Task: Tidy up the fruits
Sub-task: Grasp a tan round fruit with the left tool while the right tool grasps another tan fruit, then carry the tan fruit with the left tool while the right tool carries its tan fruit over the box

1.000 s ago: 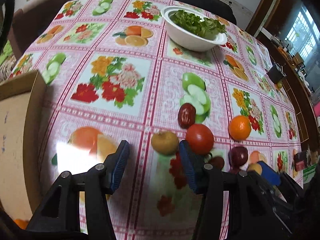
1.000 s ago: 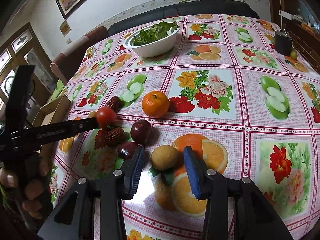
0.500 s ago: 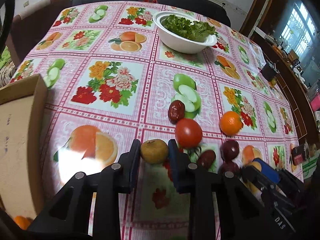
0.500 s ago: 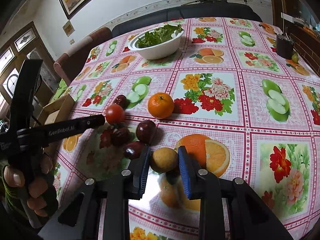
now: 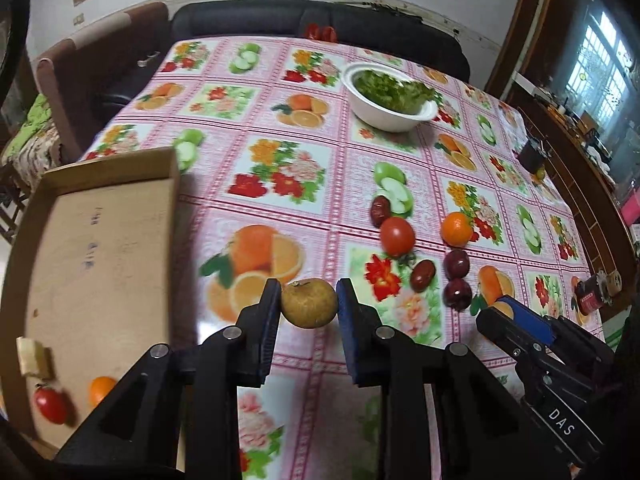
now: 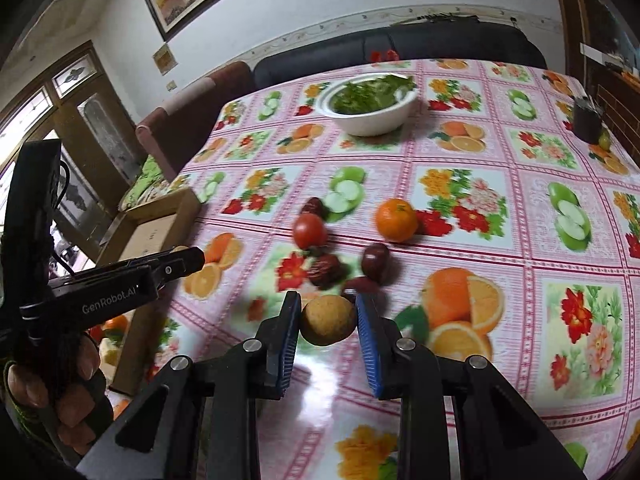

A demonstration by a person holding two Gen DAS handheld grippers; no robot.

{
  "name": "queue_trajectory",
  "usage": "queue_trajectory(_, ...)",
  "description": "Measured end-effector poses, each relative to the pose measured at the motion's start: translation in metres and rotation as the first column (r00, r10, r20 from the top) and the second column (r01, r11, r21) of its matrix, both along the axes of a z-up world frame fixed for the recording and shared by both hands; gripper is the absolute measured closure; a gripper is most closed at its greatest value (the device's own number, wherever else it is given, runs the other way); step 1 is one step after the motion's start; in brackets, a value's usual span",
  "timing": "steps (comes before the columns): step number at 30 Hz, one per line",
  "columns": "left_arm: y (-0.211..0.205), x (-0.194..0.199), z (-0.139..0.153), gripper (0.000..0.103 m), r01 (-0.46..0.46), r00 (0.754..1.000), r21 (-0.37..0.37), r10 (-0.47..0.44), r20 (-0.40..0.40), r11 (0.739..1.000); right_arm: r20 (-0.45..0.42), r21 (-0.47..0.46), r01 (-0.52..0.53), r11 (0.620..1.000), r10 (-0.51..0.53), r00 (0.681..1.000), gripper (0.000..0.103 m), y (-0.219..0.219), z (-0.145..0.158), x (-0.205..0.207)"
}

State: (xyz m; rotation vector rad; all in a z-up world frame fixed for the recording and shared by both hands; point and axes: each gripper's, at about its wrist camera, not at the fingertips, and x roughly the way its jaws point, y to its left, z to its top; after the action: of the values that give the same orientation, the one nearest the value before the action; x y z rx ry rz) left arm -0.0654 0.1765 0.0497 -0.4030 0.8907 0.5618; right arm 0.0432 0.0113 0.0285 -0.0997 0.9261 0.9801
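Observation:
My left gripper [image 5: 307, 307] is shut on a brown round fruit [image 5: 309, 303] and holds it above the table, right of the cardboard box [image 5: 96, 248]. The box holds a small tomato [image 5: 50, 405], an orange fruit [image 5: 101, 389] and a pale chunk [image 5: 34, 357]. My right gripper [image 6: 328, 320] is shut on a second brown round fruit [image 6: 328, 320], lifted off the cloth. On the table lie a tomato [image 5: 397, 236], an orange [image 5: 457, 229], dark red dates [image 5: 379, 210] and plums [image 5: 457, 264]. The left gripper shows at the left of the right wrist view [image 6: 182, 262].
A white bowl of greens [image 5: 390, 98] stands at the far side of the fruit-print tablecloth [image 5: 280, 168]. A dark cup [image 6: 586, 120] stands at the far right edge. A sofa [image 5: 320, 28] and chairs ring the table.
Both grippers closed on their brown fruits and lifted them off the table. The left one drew back toward the box, which now shows its inside.

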Motion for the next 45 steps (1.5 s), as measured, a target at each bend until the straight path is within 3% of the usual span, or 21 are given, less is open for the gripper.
queue_trajectory(11, 0.016, -0.048, 0.013, 0.078, -0.065, 0.998, 0.020, 0.064, 0.025, 0.998, 0.022, 0.002, -0.091, 0.996, 0.090, 0.996, 0.074, 0.032, 0.013, -0.041)
queue_trajectory(30, 0.042, -0.098, 0.015, 0.077, -0.165, 0.986, 0.044, 0.164, 0.028, 0.985, 0.036, 0.006, -0.173, 0.985, 0.172, 0.984, 0.074, 0.064, 0.024, -0.081)
queue_trajectory(39, 0.078, -0.130, 0.006, 0.077, -0.240, 0.971, 0.001, 0.240, 0.021, 0.971, 0.028, 0.017, -0.250, 0.968, 0.249, 0.968, 0.075, 0.096, 0.028, -0.101)
queue_trajectory(45, 0.110, -0.146, -0.002, 0.077, -0.293, 0.956, -0.048, 0.294, 0.006, 0.955, 0.015, 0.022, -0.338, 0.941, 0.338, 0.941, 0.075, 0.137, 0.024, -0.126)
